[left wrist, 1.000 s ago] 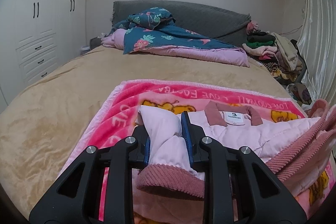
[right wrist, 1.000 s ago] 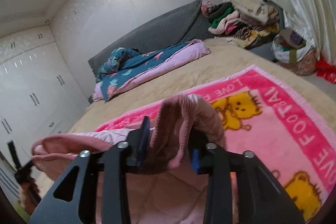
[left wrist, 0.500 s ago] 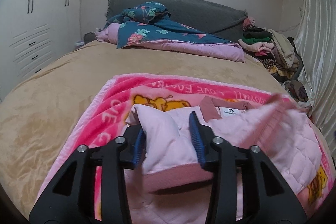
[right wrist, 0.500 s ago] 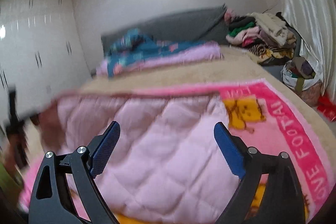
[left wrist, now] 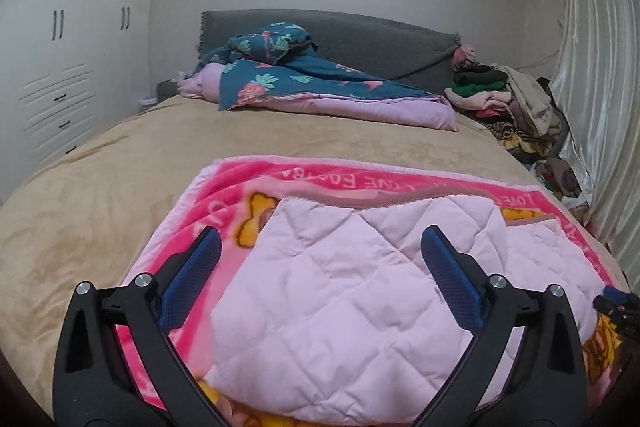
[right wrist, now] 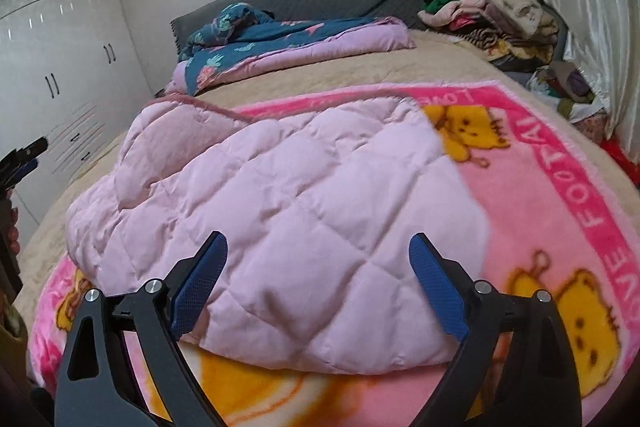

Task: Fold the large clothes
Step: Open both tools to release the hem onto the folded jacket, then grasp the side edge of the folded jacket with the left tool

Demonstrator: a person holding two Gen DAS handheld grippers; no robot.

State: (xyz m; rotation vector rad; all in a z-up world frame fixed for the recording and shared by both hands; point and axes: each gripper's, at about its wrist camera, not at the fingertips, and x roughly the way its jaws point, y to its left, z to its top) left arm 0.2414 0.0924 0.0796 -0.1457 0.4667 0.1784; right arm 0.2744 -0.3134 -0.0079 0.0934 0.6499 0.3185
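Pink quilted jacket point(left wrist: 352, 291) below spread left gripper point(left wrist: 320, 259), right gripper point(right wrist: 316, 267).

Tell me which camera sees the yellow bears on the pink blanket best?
The right wrist view: several yellow bears show whole on the pink blanket beside the jacket. The left wrist view shows only scraps of bear peeking from under the jacket.

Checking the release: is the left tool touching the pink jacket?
Cannot tell. In the left wrist view the left tool is open over the pink jacket; no gap shows.
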